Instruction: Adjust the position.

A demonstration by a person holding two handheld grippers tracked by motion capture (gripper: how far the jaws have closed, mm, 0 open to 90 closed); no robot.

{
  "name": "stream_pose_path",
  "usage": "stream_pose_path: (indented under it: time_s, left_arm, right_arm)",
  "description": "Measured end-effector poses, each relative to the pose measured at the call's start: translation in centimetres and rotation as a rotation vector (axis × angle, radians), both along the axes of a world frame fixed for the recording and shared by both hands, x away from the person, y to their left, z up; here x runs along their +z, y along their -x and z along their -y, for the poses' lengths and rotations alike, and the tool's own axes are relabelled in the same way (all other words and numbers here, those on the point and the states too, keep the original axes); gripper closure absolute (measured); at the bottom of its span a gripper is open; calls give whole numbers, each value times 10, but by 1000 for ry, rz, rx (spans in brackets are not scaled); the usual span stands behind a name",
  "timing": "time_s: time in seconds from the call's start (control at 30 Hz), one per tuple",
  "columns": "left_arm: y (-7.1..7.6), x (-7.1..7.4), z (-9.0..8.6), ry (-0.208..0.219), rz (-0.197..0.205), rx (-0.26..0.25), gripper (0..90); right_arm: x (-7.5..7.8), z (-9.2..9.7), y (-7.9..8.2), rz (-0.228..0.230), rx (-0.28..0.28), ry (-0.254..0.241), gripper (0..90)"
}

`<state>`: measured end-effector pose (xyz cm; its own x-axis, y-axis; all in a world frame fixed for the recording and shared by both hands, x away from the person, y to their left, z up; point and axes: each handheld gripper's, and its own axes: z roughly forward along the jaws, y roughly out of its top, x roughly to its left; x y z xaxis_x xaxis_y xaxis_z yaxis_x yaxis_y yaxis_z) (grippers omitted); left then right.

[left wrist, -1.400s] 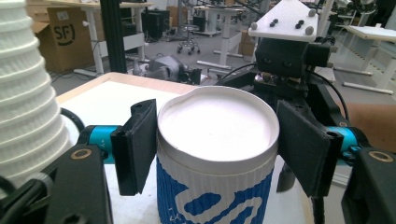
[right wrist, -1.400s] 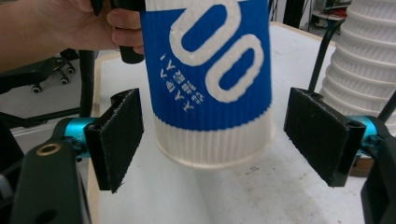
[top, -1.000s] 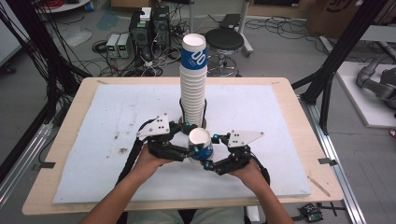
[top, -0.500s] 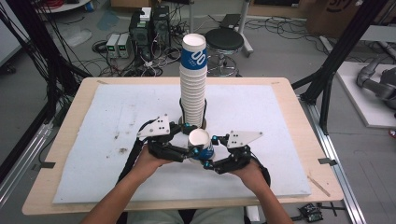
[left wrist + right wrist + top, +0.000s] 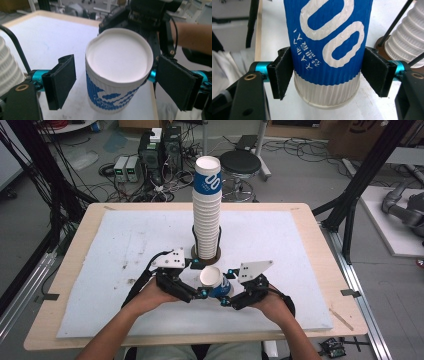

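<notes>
Just in front of the tall cup stack (image 5: 207,210), the light, crushable paper cup (image 5: 212,281) sat pinched at its ribbed mid-wall by the right gripper (image 5: 325,72), while the left gripper (image 5: 117,82), jaws just opened, stood clear of it.

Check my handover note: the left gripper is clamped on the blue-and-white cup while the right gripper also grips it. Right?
Not quite. The left gripper has just opened; its pads stand clear of the cup, as the left gripper view shows. The right gripper does grip it.
</notes>
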<state>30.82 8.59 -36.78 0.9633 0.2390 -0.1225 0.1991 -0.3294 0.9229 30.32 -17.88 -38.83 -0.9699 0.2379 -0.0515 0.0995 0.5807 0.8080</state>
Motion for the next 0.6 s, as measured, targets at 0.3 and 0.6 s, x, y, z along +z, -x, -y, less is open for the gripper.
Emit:
stream_pose_path:
  time_s: [0.3,0.6]
  left_arm:
    - [3,-2,0,-39,-17,-55,237]
    - [1,-6,2,-81,-25,-71,281]
  right_arm:
    - [15,-16,4,45,61,182,291]
    - [25,-29,5,78,90,332,291]
